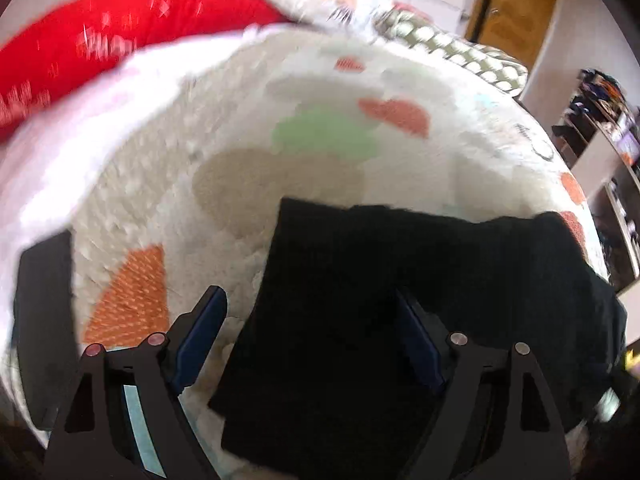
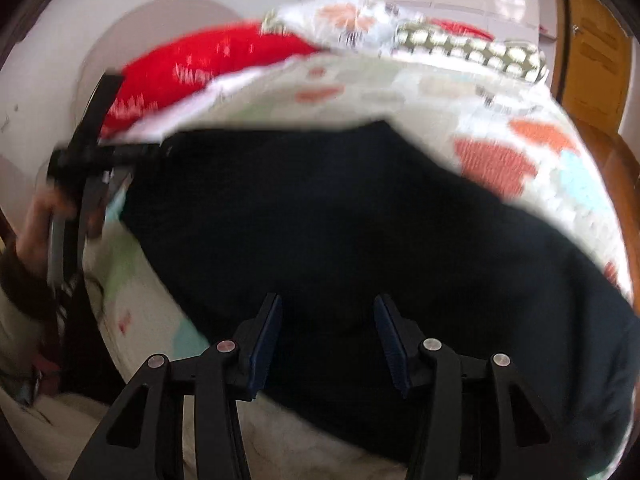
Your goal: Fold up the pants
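The black pants [image 1: 400, 304] lie folded flat on a white fleece blanket [image 1: 168, 200] with orange and green patches. My left gripper [image 1: 312, 296] is open and empty above the pants' left edge. One finger is over the blanket, the other over the black cloth. In the right wrist view the pants [image 2: 340, 220] fill the middle. My right gripper [image 2: 326, 304] is open and empty just above them. The left gripper [image 2: 92, 152] shows at the far left, held by a hand. Both views are blurred.
A red pillow [image 1: 120, 28] and a patterned pillow [image 2: 472, 46] lie at the far end of the bed. A wooden door [image 1: 516, 8] and shelves [image 1: 608, 152] stand to the right. A dark flat object [image 1: 44, 320] lies at the blanket's left edge.
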